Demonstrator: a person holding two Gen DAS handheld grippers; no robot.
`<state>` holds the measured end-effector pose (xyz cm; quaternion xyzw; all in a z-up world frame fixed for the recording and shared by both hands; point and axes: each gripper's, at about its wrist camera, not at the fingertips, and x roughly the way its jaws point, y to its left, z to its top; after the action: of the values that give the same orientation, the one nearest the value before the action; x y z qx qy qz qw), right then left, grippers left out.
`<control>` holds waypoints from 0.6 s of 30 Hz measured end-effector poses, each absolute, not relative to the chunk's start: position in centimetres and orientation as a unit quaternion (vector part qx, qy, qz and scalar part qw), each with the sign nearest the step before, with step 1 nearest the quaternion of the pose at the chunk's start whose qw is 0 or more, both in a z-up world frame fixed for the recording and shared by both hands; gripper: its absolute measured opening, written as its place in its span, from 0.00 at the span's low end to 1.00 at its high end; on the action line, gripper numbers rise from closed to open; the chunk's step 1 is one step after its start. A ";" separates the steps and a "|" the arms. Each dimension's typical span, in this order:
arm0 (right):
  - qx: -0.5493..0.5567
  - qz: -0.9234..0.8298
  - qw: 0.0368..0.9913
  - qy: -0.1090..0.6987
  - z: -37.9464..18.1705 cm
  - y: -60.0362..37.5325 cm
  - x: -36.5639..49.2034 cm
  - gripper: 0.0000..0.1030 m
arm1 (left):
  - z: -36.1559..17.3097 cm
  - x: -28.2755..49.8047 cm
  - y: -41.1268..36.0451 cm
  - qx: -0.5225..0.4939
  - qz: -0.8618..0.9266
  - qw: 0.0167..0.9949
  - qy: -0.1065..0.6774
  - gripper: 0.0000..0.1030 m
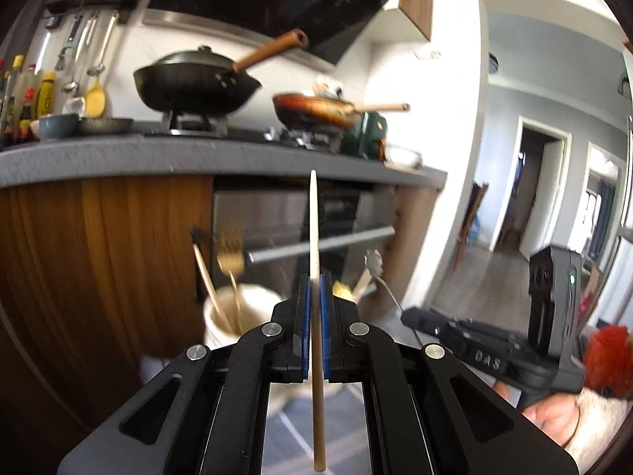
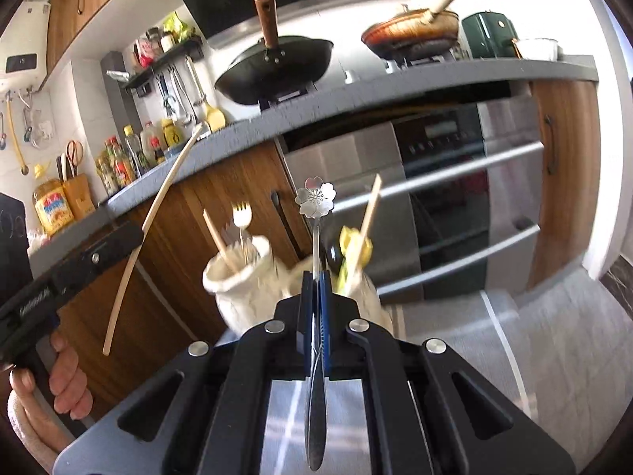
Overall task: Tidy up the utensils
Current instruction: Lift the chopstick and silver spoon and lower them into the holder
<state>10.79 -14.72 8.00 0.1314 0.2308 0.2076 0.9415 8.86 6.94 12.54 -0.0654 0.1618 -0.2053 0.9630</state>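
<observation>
My left gripper [image 1: 315, 282] is shut on a pale wooden chopstick [image 1: 314, 217] that stands upright through its blue pads. My right gripper [image 2: 316, 279] is shut on the handle of a metal spoon [image 2: 315, 198] with a flower-shaped end pointing up. Beyond both grippers stand two cream holders. The left holder [image 2: 241, 289] contains a chopstick and a small fork [image 2: 240, 213]. The right holder [image 2: 370, 297] has a yellow item and another chopstick [image 2: 372, 206]. The left gripper [image 2: 134, 235] and its chopstick [image 2: 158, 213] also show at the left of the right wrist view.
A grey counter [image 1: 118, 158] runs across, bearing a black wok [image 1: 194, 87] and a brown pan [image 1: 316, 109]. Below it are wooden cabinet doors [image 2: 221, 194] and an oven [image 2: 447, 198] with bar handles. Bottles [image 2: 118, 162] line the counter's left. A hand [image 2: 59, 380] grips the left handle.
</observation>
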 end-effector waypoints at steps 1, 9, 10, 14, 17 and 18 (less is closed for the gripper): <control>0.136 0.212 0.941 0.227 8.2 -14.6 11.4 0.03 | 12.6 9.5 7.2 -0.069 -0.205 0.963 0.159 0.05; 0.189 0.239 0.933 0.190 8.0 -13.2 17.7 0.03 | 11.6 16.7 8.0 -0.092 -0.197 0.965 0.144 0.05; 0.192 0.238 0.934 0.184 7.9 -13.1 18.1 0.03 | 11.3 17.4 7.9 -0.092 -0.195 0.966 0.142 0.05; 0.183 0.231 0.944 0.146 7.2 -12.3 19.2 0.03 | 9.7 18.7 7.8 -0.084 -0.188 0.969 0.140 0.05; 0.168 0.222 0.953 0.120 6.8 -11.7 19.3 0.03 | 8.9 19.1 8.0 -0.077 -0.180 0.972 0.130 0.05; 0.166 0.222 0.954 0.117 6.7 -11.5 19.5 0.03 | 8.7 19.0 7.9 -0.075 -0.179 0.973 0.124 0.05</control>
<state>19.45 -11.52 6.73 0.1661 0.1173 0.2216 0.9537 19.02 7.94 8.68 -0.0748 0.1244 -0.1786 0.9732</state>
